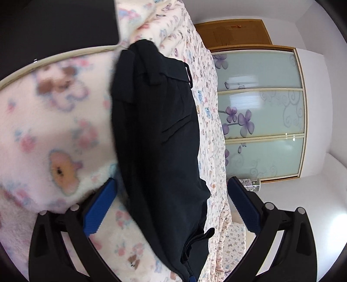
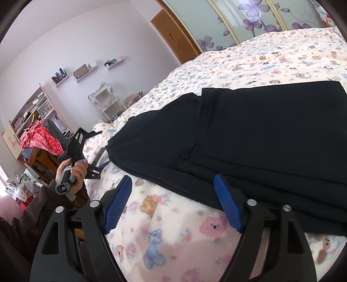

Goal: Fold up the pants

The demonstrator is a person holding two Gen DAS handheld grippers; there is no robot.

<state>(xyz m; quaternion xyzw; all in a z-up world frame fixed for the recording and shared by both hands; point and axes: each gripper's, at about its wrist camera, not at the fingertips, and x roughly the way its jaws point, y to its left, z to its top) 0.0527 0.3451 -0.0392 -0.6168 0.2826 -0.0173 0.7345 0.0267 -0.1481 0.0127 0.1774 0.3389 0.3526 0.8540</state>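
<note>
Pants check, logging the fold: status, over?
Both hand-held grippers open, left, right, neither gripping. Black pants lie folded on the patterned blanket. Nothing in the way.

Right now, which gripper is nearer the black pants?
Too close to call. The left gripper stands open around the pants at one end; the right gripper is open at their near edge.

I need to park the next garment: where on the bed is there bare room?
The printed fleece bedspread lies bare beyond the folded black pants, up toward the flowered sliding doors. A smaller bare patch sits in front of the pants, between the open right gripper and the bed edge. It is crowded at the pants' left end, where the left gripper stands open.
</note>
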